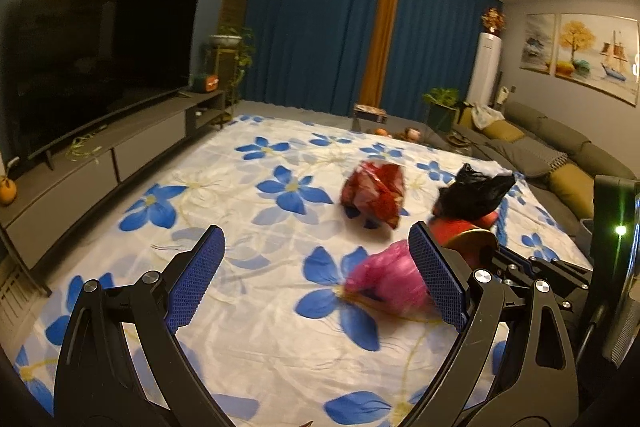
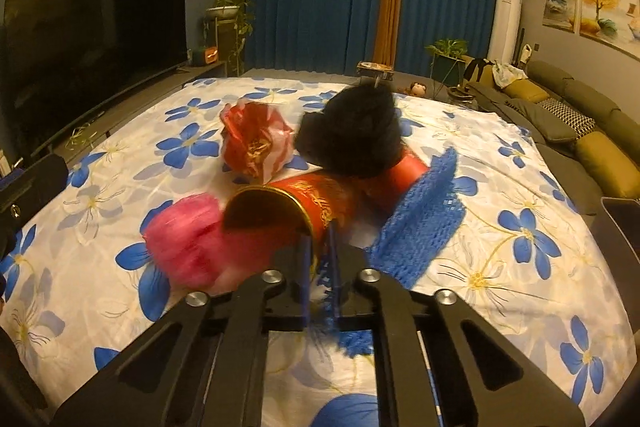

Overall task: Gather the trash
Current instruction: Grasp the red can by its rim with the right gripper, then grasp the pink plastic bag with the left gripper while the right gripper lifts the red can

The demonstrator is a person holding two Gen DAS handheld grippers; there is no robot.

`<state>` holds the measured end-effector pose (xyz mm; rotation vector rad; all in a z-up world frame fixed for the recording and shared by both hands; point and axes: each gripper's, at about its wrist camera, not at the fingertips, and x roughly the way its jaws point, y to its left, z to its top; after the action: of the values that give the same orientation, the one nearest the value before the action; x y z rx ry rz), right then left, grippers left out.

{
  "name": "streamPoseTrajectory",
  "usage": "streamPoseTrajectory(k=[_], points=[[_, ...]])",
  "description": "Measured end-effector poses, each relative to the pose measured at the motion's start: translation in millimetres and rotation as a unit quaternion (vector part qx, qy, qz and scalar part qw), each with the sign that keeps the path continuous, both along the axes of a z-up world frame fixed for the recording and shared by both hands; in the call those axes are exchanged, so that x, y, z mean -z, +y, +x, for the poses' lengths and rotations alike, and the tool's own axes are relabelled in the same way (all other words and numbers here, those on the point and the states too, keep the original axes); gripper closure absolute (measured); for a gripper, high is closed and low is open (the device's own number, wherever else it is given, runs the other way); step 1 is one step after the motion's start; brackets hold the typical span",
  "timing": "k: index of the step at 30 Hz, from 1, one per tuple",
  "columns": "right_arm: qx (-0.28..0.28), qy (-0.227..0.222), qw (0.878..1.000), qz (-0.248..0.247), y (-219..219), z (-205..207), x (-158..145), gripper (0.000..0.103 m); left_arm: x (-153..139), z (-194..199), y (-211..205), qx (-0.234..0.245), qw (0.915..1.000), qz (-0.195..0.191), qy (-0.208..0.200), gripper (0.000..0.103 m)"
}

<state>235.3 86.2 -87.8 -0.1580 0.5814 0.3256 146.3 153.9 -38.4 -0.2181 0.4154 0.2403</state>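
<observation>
Several pieces of trash lie on a floral sheet (image 2: pixel 520 187): a crumpled pink bag (image 2: pixel 188 239), a red-and-white bag (image 2: pixel 256 143), a black bag (image 2: pixel 352 135) and a red can (image 2: pixel 316 199) with a gold rim, lying on its side. My right gripper (image 2: pixel 320 251) is shut on the can's rim wall. A blue mesh piece (image 2: pixel 424 219) lies just right of its fingers, and frayed blue mesh shows between them. My left gripper (image 1: pixel 316 239) hovers open over the sheet with nothing between its fingers. The pink bag (image 1: pixel 384 283) is beside its right finger (image 1: pixel 436 275).
A large dark TV (image 1: pixel 100 59) stands on a low cabinet (image 1: pixel 120 155) along the left. A grey sofa (image 1: pixel 560 155) with olive cushions runs down the right. Blue curtains (image 1: pixel 320 27), plants and a white tower unit (image 1: pixel 486 67) are at the far end.
</observation>
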Motion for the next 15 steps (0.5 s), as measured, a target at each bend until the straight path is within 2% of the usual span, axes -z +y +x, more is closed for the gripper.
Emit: streamPoseTrajectory(k=[5,10,15], points=[[0.006,-0.012,1.000,0.021,-19,-11,-8,0.099,4,6,-12,0.026,0.9996,0.005,0.006,0.012],[0.014,-0.026,0.999,0.035,-40,-25,-14,0.099,12,12,-14,0.045,0.9986,-0.016,0.023,0.012],[0.017,-0.029,0.998,0.058,-59,-38,-21,0.099,17,10,-15,0.054,0.9977,-0.017,0.038,0.012]])
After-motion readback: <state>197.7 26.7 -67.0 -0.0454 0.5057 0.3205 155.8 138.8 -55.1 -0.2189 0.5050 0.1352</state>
